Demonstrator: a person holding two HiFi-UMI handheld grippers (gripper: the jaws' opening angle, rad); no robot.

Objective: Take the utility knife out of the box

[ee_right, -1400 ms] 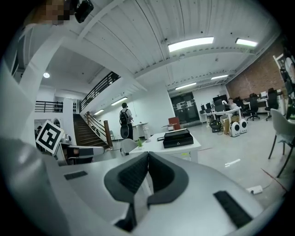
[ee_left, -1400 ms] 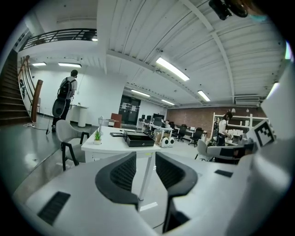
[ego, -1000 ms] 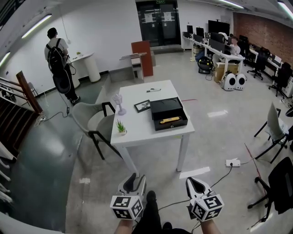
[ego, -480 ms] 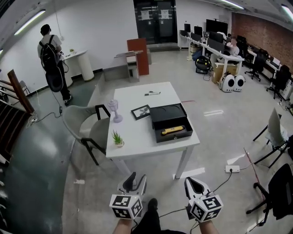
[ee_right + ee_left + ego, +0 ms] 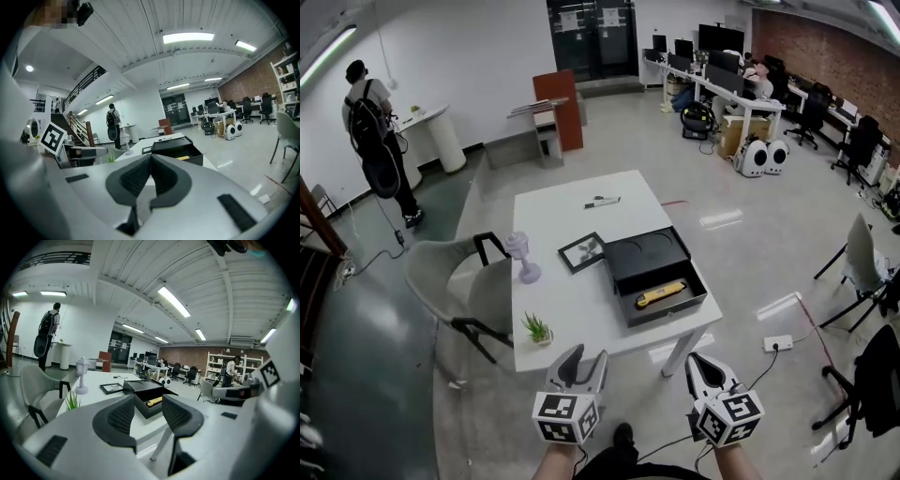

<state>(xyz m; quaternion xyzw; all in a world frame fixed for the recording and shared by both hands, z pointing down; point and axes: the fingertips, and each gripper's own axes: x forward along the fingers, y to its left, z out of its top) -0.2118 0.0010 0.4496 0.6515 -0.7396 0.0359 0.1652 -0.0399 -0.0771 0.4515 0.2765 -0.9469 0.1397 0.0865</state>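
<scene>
Lying in open box (image 5: 675, 307): utility knife (image 5: 662, 295) | left tongs (image 5: 584, 364) just opened, empty | right tongs (image 5: 705, 366) closed

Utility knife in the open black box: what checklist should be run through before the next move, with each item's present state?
1. Box open, utility knife exposed inside: ok.
2. Left claw open: ok; its jaws have just been opening, nothing between them.
3. Right claw open: not ok; jaws together, empty.
4. Claws at the box: not ok; both well short of it, by the table's near edge.
5. Way to the box free: ok; the plant stands off to the left.
</scene>
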